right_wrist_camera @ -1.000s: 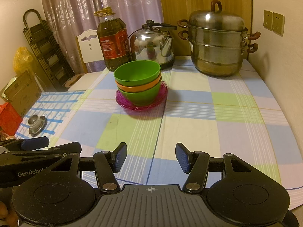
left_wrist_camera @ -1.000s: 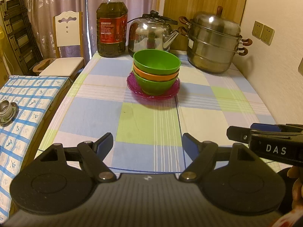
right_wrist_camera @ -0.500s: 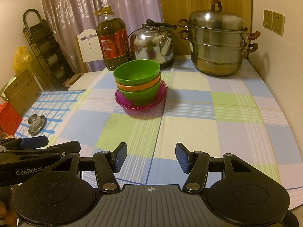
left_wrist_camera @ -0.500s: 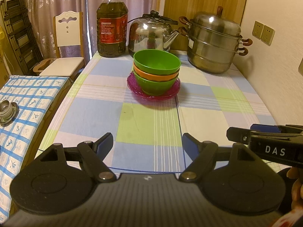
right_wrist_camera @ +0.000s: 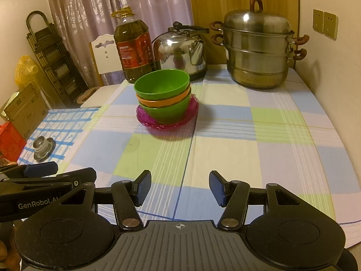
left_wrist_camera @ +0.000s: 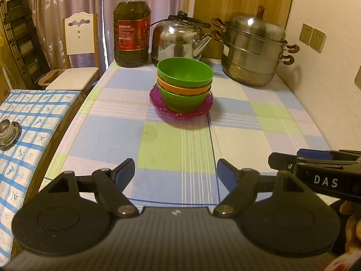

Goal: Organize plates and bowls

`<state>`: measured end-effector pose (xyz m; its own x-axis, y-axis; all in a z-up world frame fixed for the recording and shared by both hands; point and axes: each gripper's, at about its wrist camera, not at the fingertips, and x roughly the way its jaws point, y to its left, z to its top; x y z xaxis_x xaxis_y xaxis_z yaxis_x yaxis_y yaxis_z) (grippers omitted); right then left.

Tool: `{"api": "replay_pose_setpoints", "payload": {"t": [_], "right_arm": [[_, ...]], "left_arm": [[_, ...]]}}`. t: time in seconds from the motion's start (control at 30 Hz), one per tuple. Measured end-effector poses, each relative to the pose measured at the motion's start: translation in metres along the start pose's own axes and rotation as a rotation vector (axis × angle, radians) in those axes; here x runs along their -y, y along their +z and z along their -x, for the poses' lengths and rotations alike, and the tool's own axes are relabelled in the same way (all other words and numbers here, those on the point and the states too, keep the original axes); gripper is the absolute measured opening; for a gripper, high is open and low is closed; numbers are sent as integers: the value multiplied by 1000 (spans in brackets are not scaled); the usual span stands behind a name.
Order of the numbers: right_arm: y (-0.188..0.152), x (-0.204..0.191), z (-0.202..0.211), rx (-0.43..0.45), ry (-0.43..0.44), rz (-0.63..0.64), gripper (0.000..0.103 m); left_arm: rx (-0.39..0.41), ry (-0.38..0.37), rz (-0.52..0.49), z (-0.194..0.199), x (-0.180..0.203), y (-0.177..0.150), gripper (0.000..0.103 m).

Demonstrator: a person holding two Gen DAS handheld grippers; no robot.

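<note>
- Left gripper: jaws spread wide, nothing held, over the near bench edge.
- Right gripper: jaws likewise wide apart and empty.
- Bowl stack: green, orange, green, nested on the magenta plate, mid-bench, well apart from both grippers.

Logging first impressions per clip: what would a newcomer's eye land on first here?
The bright stack of bowls, green over orange over green, sits on a pink plate mid-table. Behind it along the far edge stand an oil bottle, a steel kettle and a steamer pot. Both grippers, left and right, are open and empty.
</note>
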<state>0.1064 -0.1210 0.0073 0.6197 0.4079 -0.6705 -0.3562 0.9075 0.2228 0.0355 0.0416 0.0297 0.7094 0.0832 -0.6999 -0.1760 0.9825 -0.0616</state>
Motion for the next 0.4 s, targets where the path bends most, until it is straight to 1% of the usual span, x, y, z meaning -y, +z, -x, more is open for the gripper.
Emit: {"api": "replay_pose_setpoints", "payload": {"t": [0.4], "right_arm": [[-6, 4, -2, -5, -2, -12, 57]], "left_arm": [[8, -13, 11, -2, -1, -3, 78]]}}
